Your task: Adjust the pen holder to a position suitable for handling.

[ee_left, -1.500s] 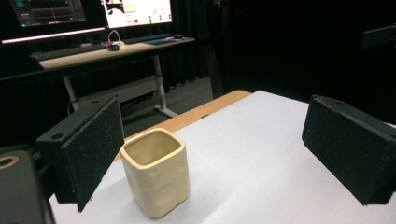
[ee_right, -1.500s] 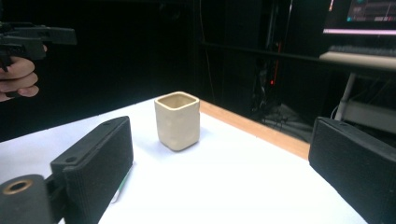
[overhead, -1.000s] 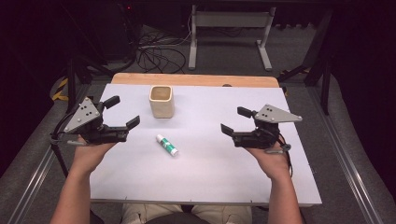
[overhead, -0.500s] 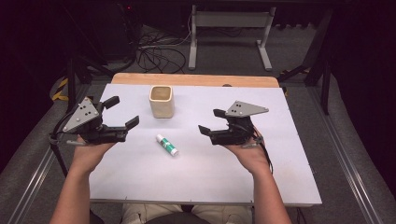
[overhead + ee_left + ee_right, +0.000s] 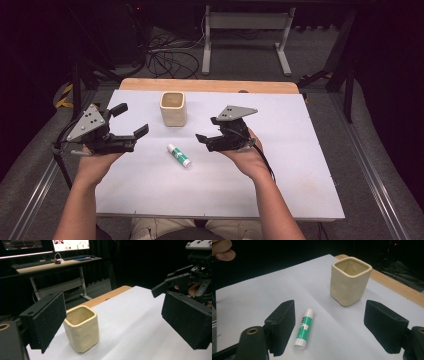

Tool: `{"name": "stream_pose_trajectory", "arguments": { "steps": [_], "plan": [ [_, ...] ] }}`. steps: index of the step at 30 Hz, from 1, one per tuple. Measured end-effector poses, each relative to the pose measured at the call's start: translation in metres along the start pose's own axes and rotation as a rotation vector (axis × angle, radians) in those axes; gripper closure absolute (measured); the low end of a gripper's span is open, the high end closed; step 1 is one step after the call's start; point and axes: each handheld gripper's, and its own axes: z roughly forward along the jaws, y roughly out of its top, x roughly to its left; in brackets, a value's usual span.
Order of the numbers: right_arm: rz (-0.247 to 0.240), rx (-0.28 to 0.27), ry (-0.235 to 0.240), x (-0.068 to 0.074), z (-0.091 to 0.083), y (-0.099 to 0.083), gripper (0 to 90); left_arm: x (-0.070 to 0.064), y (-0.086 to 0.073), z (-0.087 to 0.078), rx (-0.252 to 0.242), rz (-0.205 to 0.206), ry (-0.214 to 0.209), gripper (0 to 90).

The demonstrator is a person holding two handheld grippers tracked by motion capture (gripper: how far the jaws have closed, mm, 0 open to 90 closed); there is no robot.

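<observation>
A cream square cup [image 5: 173, 108] stands upright near the back of the white table [image 5: 300, 165]. A green and white glue stick [image 5: 179, 155] lies flat in front of it. My left gripper [image 5: 130, 120] hovers open at the table's left edge, level with the cup [image 5: 81, 332], nothing between its jaws. My right gripper [image 5: 210, 129] is open just right of the glue stick, low over the table. In the right gripper view the glue stick [image 5: 303, 328] lies beside the left jaw, with the cup [image 5: 349, 280] farther ahead.
A wooden strip [image 5: 210, 86] borders the table's far edge. Beyond it are a desk frame [image 5: 245, 22] and cables on the floor. In the left gripper view a desk with monitors [image 5: 45, 262] stands behind.
My right gripper has moved left from the table's right side to just beside the glue stick. The left gripper, cup and glue stick have stayed where they were.
</observation>
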Motion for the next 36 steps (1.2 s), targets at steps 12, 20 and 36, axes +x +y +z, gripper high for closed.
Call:
{"name": "stream_pose_trajectory", "arguments": {
  "steps": [12,20,36],
  "plan": [
    [-0.004,0.089,0.052,0.007,0.043,0.008,29.1,0.002,0.0,-0.001,-0.001,-0.002,0.004,6.5],
    [-0.008,0.141,0.066,0.01,0.063,0.011,30.3,0.003,-0.001,-0.002,-0.002,-0.008,0.006,6.6],
    [-0.007,0.261,0.085,0.013,0.105,0.004,35.2,0.005,-0.002,-0.003,0.001,-0.019,0.012,6.7]
  ]
}}
